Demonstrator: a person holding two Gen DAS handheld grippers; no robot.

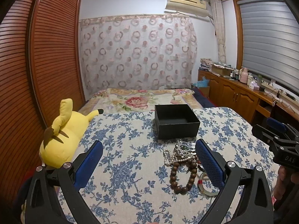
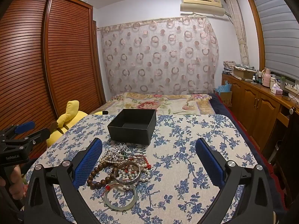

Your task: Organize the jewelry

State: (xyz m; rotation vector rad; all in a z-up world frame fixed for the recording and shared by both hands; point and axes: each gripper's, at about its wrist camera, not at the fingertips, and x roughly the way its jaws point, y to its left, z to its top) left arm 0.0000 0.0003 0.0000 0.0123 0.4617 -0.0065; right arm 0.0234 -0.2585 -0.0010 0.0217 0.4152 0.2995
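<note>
Both grippers hover spread wide and empty over a tangled jewelry heap, nothing boxed yet.

Nearest the right gripper (image 2: 149,161) lies the pale green jade bangle (image 2: 120,197), touching an engraved silver cuff (image 2: 129,173); brown wooden prayer beads (image 1: 184,173) and white pearl strands (image 1: 172,157) knot beside the left gripper (image 1: 149,163). I'd lift loose rigid rings first, pinching one rim, then carry to the empty black cardboard box (image 2: 133,126) just beyond on the blue-flowered tablecloth (image 2: 186,149).

Bare worktop (image 2: 186,149) lies between the spread fingers of the right tool (image 2: 149,145) and off to its right; the jewelry heap (image 2: 123,166) crowds its left finger, and the open black box (image 2: 133,126) blocks straight ahead, slightly left
</note>
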